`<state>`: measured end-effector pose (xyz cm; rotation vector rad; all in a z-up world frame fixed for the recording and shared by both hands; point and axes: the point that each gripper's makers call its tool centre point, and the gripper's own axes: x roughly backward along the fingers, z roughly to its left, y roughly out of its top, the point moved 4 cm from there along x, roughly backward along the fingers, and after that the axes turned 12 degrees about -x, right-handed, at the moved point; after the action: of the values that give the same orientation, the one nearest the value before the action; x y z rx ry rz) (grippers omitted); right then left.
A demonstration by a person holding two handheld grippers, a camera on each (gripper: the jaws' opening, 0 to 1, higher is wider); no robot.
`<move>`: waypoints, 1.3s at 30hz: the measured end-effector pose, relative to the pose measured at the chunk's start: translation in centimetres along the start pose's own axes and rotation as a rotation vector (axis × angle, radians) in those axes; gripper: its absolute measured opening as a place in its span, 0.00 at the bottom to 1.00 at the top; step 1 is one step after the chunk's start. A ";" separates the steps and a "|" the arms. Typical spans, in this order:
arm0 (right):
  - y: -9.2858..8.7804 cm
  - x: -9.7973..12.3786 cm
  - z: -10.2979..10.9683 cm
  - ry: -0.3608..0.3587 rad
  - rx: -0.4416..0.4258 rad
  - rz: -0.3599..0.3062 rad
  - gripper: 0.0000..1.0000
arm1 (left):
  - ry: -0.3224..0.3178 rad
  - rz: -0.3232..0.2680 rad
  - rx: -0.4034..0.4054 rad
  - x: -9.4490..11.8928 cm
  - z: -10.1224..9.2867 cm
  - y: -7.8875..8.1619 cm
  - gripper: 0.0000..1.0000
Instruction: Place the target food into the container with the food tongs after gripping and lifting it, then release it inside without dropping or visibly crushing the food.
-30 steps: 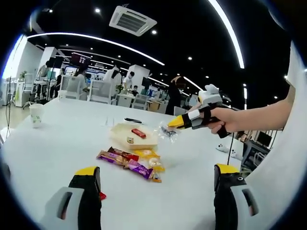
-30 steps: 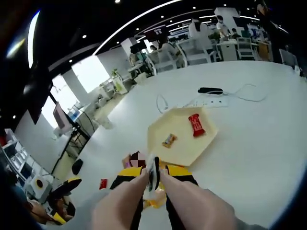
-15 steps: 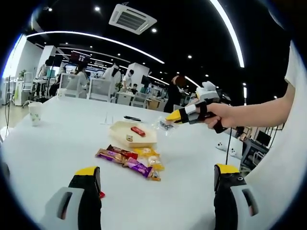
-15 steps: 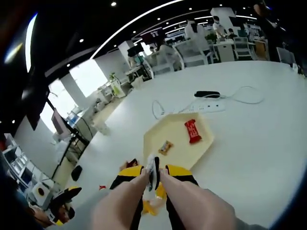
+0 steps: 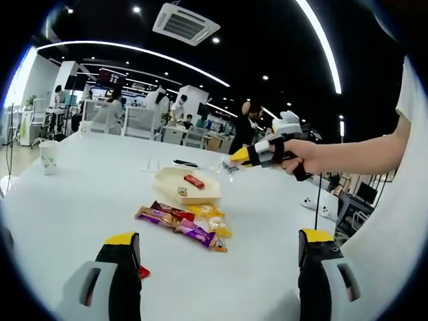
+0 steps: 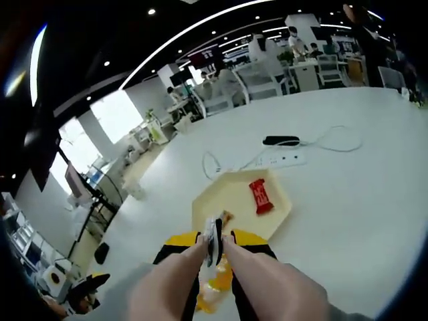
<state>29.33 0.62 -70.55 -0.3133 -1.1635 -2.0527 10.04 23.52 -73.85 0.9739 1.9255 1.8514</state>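
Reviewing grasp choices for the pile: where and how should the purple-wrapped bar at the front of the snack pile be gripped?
The purple-wrapped bar lies flat on the white table, its long axis running across the left gripper view. Probably best to come down from above and close across its narrow middle. Its near long side looks free; the orange packets crowd the far end, so avoid that end.

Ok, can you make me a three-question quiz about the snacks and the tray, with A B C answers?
1. Where is the red snack?
A. in the yellow tray
B. beside the paper cup
C. on the floor

2. How many snacks lie in the tray?
A. none
B. two
C. five

3. What is the right gripper doing?
A. open, holding nothing
C. shut on a clear-wrapped snack
B. resting on the table

Answers: 1 A, it lies on the tray's floor. 2 B, the red one and a small brown one. 3 C, its jaws pinch the wrapper.
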 end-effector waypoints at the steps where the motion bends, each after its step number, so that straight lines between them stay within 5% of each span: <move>1: 0.0 0.0 0.0 0.000 0.000 0.002 0.16 | 0.001 0.000 0.003 0.0 0.1 0.0 0.99; 8: 1.1 -0.1 -0.1 -0.018 0.019 -0.001 0.16 | -0.008 -0.033 0.027 -0.2 -0.2 0.9 0.99; 19: 1.7 0.5 1.4 -0.032 0.048 -0.015 0.17 | -0.009 0.027 -0.001 0.1 0.1 0.0 0.99; 39: 4.3 0.1 1.4 -0.044 0.050 -0.047 0.16 | 0.017 0.020 0.013 0.8 0.4 0.2 0.99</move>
<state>32.12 0.32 -66.95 -0.3103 -1.2573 -2.0635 9.79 24.31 -73.53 0.9879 1.9475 1.8662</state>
